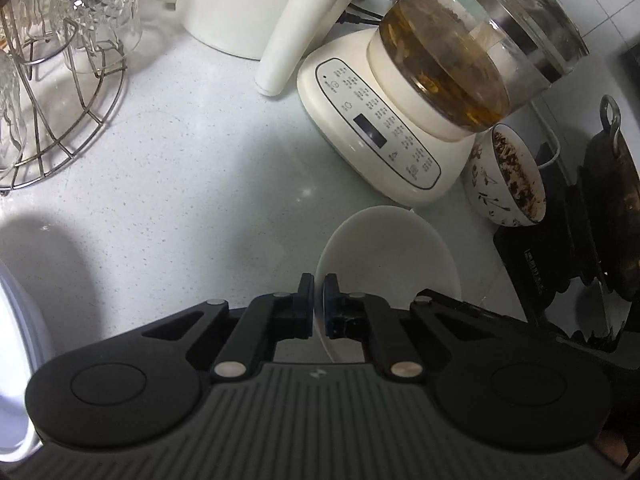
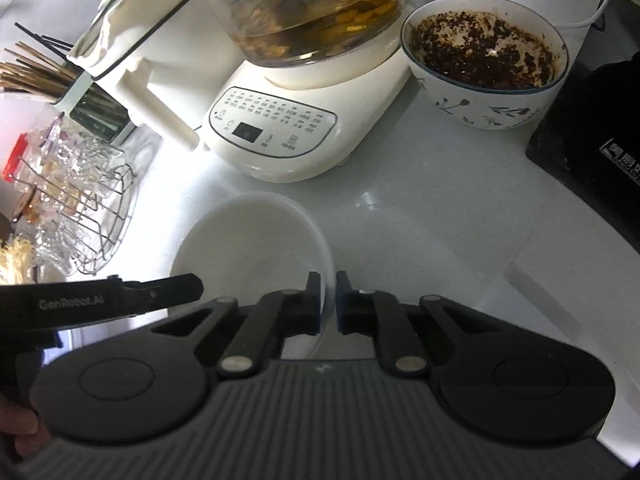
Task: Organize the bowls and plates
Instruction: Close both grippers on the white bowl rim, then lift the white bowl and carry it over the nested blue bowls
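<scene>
A plain white bowl sits low over the white counter, held by both grippers. My left gripper is shut on the bowl's left rim. In the right wrist view the same white bowl shows, and my right gripper is shut on its right rim. The left gripper's black body enters that view from the left. A patterned bowl with dark residue stands on the counter behind to the right; it also shows in the left wrist view.
A cream electric kettle base with a glass pot of tea stands just behind the white bowl. A wire rack of glasses is at the left. A black stove and dark pan are at the right. A white appliance stands at the back.
</scene>
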{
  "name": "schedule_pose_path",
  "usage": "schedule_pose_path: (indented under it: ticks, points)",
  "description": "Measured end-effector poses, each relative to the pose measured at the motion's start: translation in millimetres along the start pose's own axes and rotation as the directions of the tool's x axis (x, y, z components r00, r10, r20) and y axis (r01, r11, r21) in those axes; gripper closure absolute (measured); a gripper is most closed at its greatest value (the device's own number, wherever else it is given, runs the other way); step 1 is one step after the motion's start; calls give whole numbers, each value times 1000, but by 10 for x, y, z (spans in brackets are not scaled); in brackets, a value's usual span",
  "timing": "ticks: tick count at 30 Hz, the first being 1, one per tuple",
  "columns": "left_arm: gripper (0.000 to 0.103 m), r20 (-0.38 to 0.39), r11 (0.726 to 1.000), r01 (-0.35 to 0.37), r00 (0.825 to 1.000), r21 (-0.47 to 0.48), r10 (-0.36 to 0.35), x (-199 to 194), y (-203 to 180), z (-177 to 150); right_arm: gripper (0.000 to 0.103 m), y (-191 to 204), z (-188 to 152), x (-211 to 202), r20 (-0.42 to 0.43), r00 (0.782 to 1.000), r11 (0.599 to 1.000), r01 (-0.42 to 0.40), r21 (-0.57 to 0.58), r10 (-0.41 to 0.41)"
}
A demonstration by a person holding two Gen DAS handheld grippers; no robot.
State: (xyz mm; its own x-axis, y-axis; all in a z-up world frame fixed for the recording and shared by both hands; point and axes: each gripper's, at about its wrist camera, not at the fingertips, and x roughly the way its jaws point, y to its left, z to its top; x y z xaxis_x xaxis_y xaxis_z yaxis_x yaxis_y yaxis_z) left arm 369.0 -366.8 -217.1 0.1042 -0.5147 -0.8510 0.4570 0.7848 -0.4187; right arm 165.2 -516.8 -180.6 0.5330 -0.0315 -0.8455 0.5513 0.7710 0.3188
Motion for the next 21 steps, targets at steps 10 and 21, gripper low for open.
schedule_pose_path:
  ticks: [10,21]
  points:
    - [97,7,1000,-8,1000,3,8,-199,-69,-36,93,75,3,-97,0,1000,998,6,-60,-6]
    - [97,57,999,-36,998,38,33,-614,-284,-163,92,140,-52,-497,47,998,995,-26,-101,30]
